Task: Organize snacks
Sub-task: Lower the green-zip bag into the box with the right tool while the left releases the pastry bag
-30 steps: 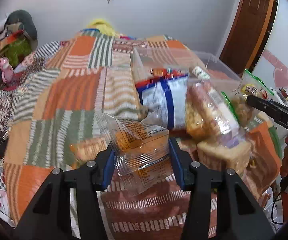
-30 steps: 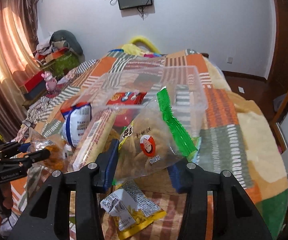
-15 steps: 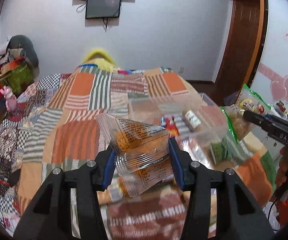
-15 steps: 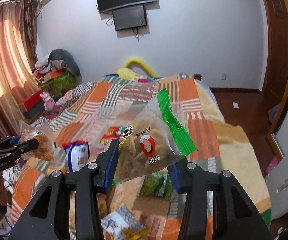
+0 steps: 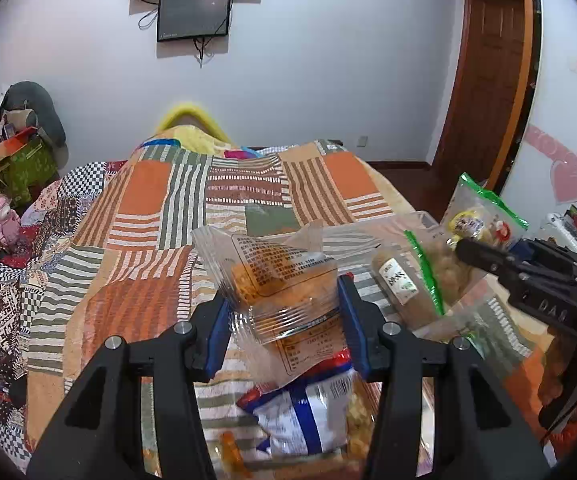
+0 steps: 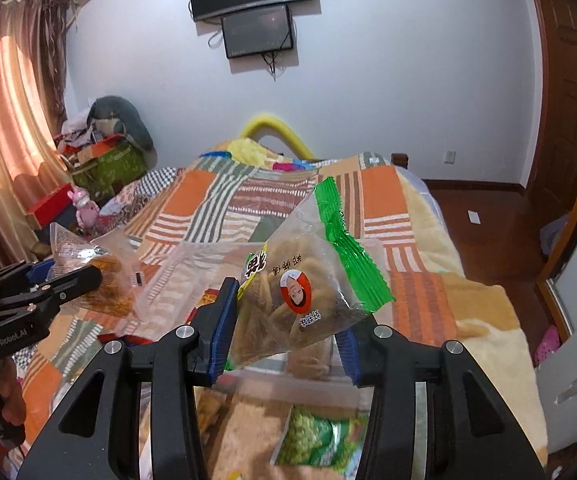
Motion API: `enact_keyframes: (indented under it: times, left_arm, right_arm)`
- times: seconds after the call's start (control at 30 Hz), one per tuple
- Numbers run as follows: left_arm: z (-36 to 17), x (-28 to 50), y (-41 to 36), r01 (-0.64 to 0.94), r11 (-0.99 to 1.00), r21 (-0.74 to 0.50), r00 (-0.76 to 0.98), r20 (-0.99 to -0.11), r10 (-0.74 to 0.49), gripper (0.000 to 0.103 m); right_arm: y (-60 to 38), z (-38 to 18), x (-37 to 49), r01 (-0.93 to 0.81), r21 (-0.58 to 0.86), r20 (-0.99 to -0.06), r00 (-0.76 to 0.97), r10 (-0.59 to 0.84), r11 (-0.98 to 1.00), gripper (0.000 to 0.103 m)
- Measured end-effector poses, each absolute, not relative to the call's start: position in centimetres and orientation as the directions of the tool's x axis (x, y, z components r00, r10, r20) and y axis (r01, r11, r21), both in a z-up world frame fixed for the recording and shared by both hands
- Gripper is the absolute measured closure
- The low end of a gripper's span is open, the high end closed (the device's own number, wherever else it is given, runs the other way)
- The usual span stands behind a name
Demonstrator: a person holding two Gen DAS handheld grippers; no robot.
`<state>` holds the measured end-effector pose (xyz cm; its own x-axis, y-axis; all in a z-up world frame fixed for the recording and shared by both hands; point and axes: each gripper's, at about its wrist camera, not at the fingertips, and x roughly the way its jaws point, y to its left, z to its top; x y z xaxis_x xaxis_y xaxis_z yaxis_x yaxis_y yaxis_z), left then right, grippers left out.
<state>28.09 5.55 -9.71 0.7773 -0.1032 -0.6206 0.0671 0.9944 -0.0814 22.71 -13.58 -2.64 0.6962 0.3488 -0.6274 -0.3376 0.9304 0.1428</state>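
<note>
My left gripper (image 5: 284, 322) is shut on a clear packet of orange snacks (image 5: 278, 280), held in the air above the patchwork bed; the same packet (image 6: 96, 276) shows at the left of the right wrist view. My right gripper (image 6: 286, 336) is shut on a clear bag with a green strip (image 6: 308, 280) holding brown fried pieces, also lifted. That green-strip bag (image 5: 476, 224) appears at the right of the left wrist view, in front of the right gripper's black body. A clear plastic bin (image 6: 192, 272) lies below and between both grippers.
A blue-and-white snack bag (image 5: 304, 416) and a brown bread pack (image 5: 400, 284) sit under the left gripper. A green pea packet (image 6: 316, 436) lies below the right gripper. The quilted bed (image 5: 148, 216) stretches ahead; a wooden door (image 5: 484, 80) stands right.
Both grippers have risen with their packets still gripped, so the snack pile and bin have dropped lower in view. The left one also swung across toward the bin.
</note>
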Motion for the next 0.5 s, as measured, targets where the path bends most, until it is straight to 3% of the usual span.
enact_keyframes:
  times: [0.5]
  left_arm:
    - [-14.0, 33.0, 3.2, 0.077, 0.989, -0.129, 0.674, -0.724, -0.147, 0.052]
  right_arm:
    - [-11.5, -6.5, 25.1, -0.378, 0.092, -0.744, 0.589, 0.316, 0.921, 0.061]
